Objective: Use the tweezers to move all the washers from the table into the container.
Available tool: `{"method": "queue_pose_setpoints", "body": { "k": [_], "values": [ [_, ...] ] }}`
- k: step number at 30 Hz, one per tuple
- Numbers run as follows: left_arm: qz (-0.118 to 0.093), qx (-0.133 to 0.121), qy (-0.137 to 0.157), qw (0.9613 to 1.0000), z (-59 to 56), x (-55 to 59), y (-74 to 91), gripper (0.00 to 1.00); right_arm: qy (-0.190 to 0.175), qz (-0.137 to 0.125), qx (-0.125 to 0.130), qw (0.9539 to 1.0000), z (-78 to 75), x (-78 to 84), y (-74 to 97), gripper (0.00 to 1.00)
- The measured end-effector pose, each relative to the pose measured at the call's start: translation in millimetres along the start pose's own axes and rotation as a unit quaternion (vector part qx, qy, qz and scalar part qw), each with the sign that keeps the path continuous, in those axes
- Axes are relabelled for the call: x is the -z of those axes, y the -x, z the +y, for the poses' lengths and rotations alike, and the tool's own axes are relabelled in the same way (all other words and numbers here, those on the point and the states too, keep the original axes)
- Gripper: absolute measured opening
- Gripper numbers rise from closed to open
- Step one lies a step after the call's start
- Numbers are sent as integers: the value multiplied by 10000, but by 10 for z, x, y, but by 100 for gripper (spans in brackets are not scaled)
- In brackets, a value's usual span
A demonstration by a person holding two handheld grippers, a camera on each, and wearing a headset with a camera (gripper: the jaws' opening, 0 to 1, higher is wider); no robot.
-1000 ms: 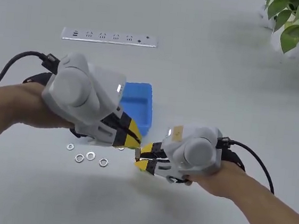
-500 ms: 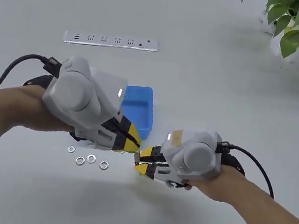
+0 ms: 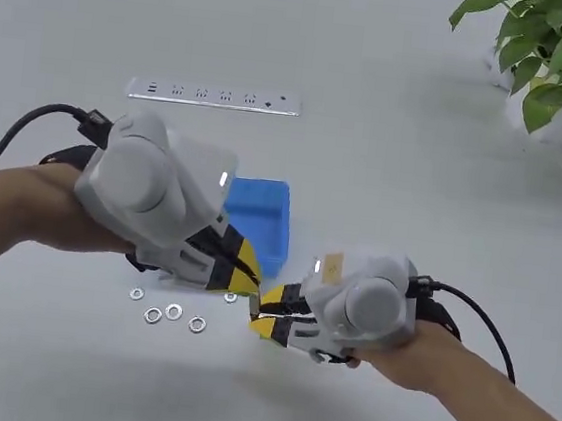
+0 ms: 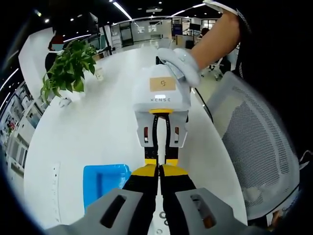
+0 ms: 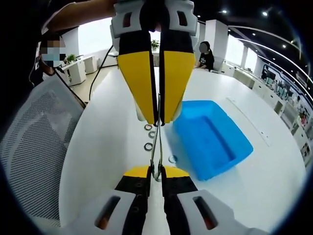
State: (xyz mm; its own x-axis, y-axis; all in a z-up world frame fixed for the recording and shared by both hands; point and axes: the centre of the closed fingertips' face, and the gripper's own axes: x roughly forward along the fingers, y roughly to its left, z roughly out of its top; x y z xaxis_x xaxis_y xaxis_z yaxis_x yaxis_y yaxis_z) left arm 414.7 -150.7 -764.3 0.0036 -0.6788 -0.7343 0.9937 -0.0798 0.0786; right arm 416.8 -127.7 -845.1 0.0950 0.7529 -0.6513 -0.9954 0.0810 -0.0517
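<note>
Near the middle of the white desk [image 3: 414, 184] the two grippers meet tip to tip, just beside the near edge of the blue container [image 3: 266, 214]. The left gripper [image 3: 244, 279] has its yellow jaws pressed together on the upper part of the thin metal tweezers [image 5: 157, 142]. The right gripper [image 3: 265, 314] pinches the other end of the same tweezers, its jaws also closed. Four washers [image 3: 172, 312] lie on the desk under the left gripper, toward the near edge, and one more washer [image 3: 231, 297] lies close to the jaw tips. At the far edge lies a white power strip [image 3: 213, 96], and a green plant [image 3: 549, 48] stands at the far right corner
</note>
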Motion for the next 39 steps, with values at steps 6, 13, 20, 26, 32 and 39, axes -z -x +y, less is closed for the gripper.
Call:
{"method": "queue_pose_setpoints", "body": {
  "k": [6,13,20,26,32,39],
  "values": [
    [-1,-35,-7,10000,12,-25,79,5,101,23,6,9999,-19,-66,38,10],
    [-18,-142,-36,9999,47,-68,173,5,214,26,54,9998,-78,-152,79,10],
    [-15,-266,-62,9996,117,-103,275,5,323,0,106,9994,-170,-253,104,10],
    [10,-370,-69,9993,209,-118,356,5,429,-15,165,9989,-271,-333,125,10],
    [50,-419,-110,9990,289,-113,406,5,508,-35,201,9985,-373,-389,128,10],
    [97,-486,-137,9987,414,-78,465,5,584,-62,231,9980,-506,-451,106,10]
  ]
}}
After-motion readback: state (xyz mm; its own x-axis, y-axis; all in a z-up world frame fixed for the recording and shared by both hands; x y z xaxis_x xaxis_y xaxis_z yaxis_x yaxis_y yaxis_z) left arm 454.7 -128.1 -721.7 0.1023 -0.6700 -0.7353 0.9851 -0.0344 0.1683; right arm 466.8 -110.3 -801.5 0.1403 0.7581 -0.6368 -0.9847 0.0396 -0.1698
